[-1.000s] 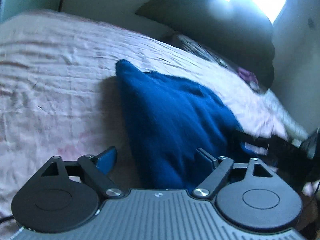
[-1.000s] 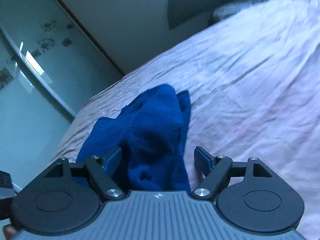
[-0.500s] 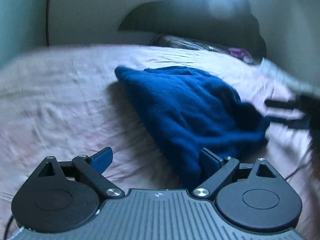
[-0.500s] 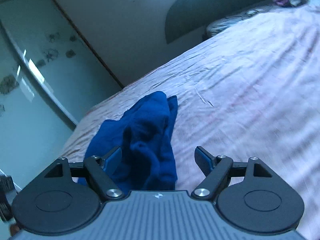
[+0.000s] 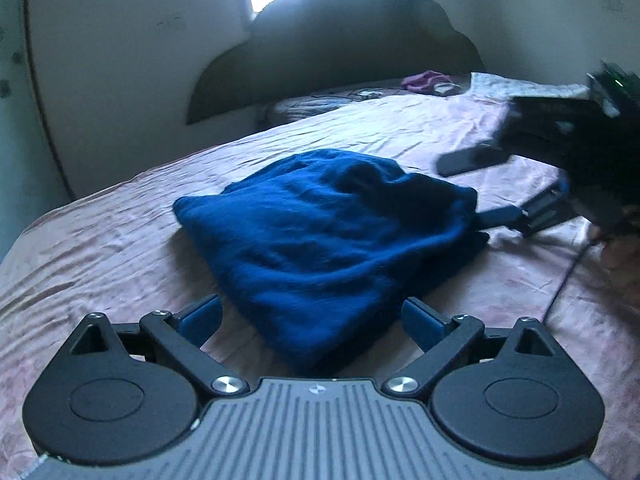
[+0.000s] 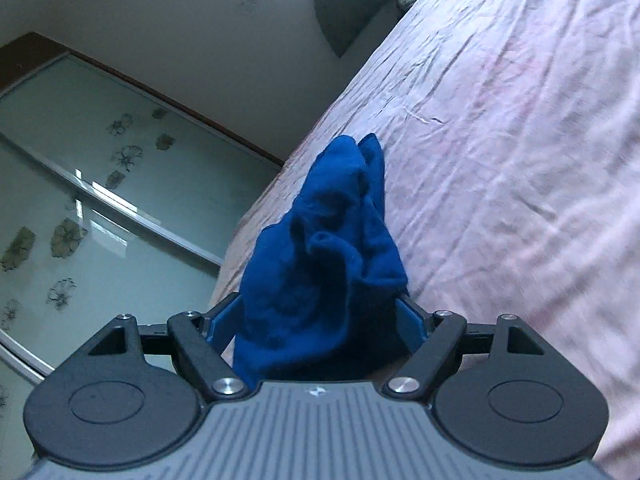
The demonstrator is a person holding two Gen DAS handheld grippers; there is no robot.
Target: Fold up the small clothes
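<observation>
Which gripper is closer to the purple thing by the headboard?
Right. The right gripper sits past the blue cloth, toward the purple thing. The left gripper, jaws opening around the cloth's near corner, is farther back.

Wide bare pink bedsheet (image 5: 100, 248) left of the blue garment (image 5: 328, 240), open for passage. Right side crowded by the right gripper (image 5: 500, 184) at the garment's edge. Farther back, a pillow (image 5: 320, 104) and purple cloth (image 5: 424, 80) before the dark headboard (image 5: 340, 40).
</observation>
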